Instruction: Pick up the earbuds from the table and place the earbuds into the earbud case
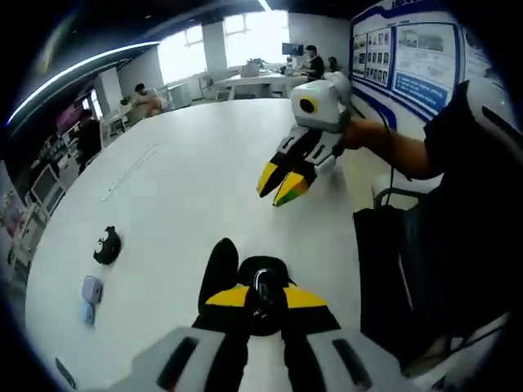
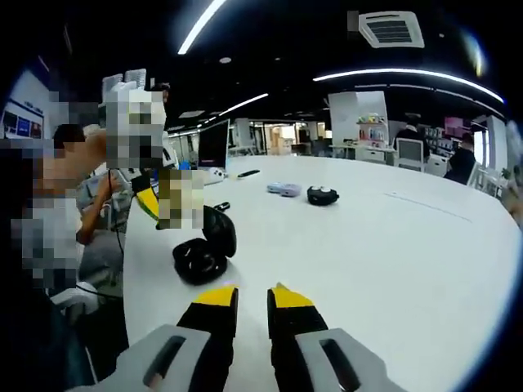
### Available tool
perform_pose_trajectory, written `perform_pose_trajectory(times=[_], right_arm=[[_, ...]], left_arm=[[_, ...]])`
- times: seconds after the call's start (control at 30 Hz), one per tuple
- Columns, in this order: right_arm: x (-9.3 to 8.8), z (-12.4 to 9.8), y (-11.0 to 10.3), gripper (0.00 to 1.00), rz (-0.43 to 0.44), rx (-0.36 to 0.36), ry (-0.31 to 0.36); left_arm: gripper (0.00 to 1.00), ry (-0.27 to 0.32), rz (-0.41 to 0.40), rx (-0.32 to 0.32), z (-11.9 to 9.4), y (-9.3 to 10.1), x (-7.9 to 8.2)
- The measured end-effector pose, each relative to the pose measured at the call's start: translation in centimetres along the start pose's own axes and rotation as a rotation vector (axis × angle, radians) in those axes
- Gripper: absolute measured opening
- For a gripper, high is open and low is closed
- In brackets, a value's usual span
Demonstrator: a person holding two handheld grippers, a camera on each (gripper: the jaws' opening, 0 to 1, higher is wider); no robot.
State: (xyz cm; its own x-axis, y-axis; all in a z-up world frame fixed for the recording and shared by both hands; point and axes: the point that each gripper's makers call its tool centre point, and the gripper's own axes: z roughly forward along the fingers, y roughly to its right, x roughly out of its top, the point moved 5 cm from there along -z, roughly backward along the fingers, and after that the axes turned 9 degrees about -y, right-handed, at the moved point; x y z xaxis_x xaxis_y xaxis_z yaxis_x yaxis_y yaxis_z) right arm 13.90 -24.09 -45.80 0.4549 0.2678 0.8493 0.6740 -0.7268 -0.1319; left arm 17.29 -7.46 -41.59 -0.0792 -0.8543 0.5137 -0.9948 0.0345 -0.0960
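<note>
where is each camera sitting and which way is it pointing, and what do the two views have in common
Left gripper view: rides on the left gripper, looking forward along its fingers over the white table; the open black earbud case sits between the fingers, and the right gripper and the person's forearm come in from the right.
Right gripper view: rides on the right gripper, looking across the table; its two fingers rise from the bottom, slightly apart with nothing between them, with the case ahead on the left.
Shared: the table, the earbud case, and a small black object beside a pale blue one.
</note>
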Motion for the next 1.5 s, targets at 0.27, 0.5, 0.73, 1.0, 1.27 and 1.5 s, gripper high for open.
perform_pose_trajectory(times=[0.27,0.5,0.73,1.0,1.27,1.5], right_arm=[[-0.4,0.0,-0.4,0.14,0.01,0.003,-0.01],[-0.9,0.2,-0.6,0.14,0.034,0.013,-0.009],[-1.0,0.2,-0.6,0.14,0.038,0.017,-0.006],[-1.3,0.1,-0.7,0.14,0.043,0.022,-0.003],[-1.5,0.2,-0.9,0.14,0.049,0.031,-0.002],[-1.6,0.4,-1.2,0.14,0.053,0.041,0.0]], left_arm=[[0.15,-0.108,0.164,-0.047,1.8,0.4,-0.6],[0.15,-0.173,0.293,-0.089,2.5,-0.2,-1.1],[0.15,-0.248,0.39,-0.12,2.9,-0.7,-1.4],[0.15,-0.324,0.51,-0.18,3.3,-0.6,-1.4],[0.16,-0.367,0.59,-0.234,3.8,-0.6,-1.0],[0.16,-0.393,0.599,-0.264,4.0,-0.9,-1.3]])
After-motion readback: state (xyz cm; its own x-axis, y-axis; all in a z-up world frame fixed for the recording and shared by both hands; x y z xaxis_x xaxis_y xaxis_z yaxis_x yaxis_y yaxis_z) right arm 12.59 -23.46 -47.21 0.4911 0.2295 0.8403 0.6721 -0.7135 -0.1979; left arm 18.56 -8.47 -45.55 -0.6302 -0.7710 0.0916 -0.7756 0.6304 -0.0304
